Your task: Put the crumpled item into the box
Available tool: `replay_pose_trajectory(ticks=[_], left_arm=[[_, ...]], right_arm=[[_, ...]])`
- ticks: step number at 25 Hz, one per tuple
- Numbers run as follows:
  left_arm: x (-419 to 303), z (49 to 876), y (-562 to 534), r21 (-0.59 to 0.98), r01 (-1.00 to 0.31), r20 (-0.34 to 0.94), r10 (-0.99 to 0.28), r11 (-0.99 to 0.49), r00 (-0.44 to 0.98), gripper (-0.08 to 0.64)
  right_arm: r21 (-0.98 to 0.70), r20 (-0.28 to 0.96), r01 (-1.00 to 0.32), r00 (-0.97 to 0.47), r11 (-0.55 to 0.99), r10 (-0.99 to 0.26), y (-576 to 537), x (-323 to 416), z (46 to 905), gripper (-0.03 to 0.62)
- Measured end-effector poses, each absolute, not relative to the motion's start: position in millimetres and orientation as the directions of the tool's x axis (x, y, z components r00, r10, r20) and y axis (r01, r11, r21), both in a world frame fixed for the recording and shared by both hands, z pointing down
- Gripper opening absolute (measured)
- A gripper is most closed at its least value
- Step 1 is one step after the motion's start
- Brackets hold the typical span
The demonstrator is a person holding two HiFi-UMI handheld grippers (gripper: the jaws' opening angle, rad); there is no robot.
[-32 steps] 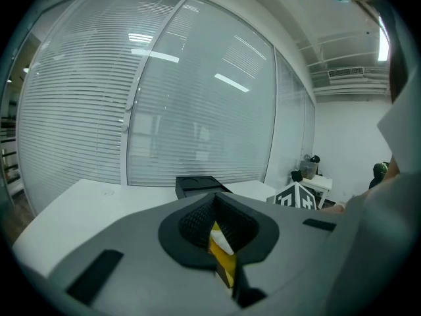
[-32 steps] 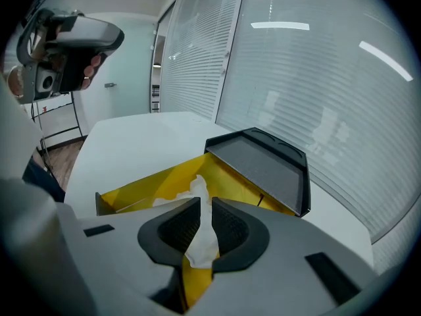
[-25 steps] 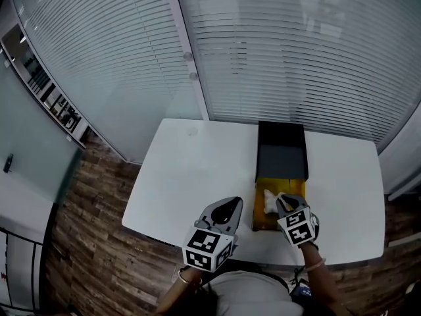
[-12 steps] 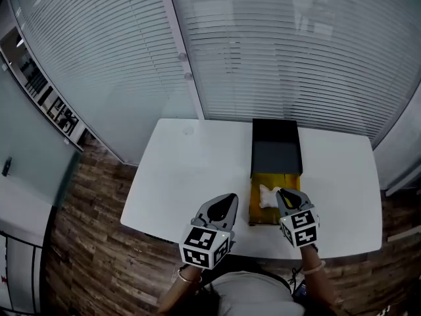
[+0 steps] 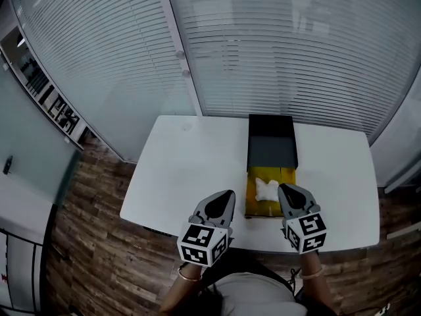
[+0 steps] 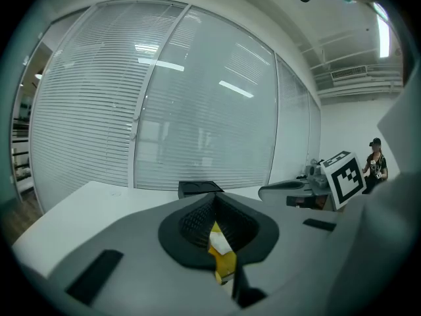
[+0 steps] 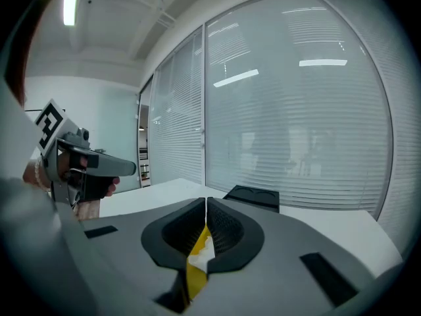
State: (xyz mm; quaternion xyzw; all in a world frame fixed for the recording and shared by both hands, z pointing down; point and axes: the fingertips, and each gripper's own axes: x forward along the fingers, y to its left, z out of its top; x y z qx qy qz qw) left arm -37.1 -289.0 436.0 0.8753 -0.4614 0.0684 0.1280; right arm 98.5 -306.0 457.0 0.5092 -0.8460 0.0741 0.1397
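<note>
Jaws together on left gripper [image 5: 223, 199] and right gripper [image 5: 289, 195] alike, I'm backing off the box [image 5: 252, 205], crumpled item [image 5: 266, 189] now inside.

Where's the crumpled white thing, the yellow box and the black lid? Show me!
crumpled white thing [image 5: 267, 189]: head view, on its middle.
yellow box [image 5: 252, 203]: head view, on the bare yellow bottom by its left wall.
black lid [image 5: 272, 151]: head view, on the middle of its inside.
</note>
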Motion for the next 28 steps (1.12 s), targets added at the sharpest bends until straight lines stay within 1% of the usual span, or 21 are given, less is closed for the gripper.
replay_pose_trajectory(ticks=[3, 19, 28], left_arm=[[-34.6, 434.4, -280.8, 0.154, -0.831, 0.232, -0.798, -0.535, 0.557, 0.017], [-12.6, 430.0, -226.1, 0.137, -0.837, 0.216, -0.808, -0.530, 0.547, 0.017], [3.0, 427.5, -214.4, 0.131, -0.829, 0.219, -0.799, -0.544, 0.560, 0.017]], right_arm=[[0.013, 0.278, -0.881, -0.451, 0.472, -0.848, -294.3, 103.0, 447.7, 0.032], [0.034, 0.205, -0.872, -0.473, 0.489, -0.857, -230.1, 124.7, 426.1, 0.028], [0.044, 0.204, -0.874, -0.467, 0.484, -0.861, -216.6, 134.2, 423.7, 0.026]])
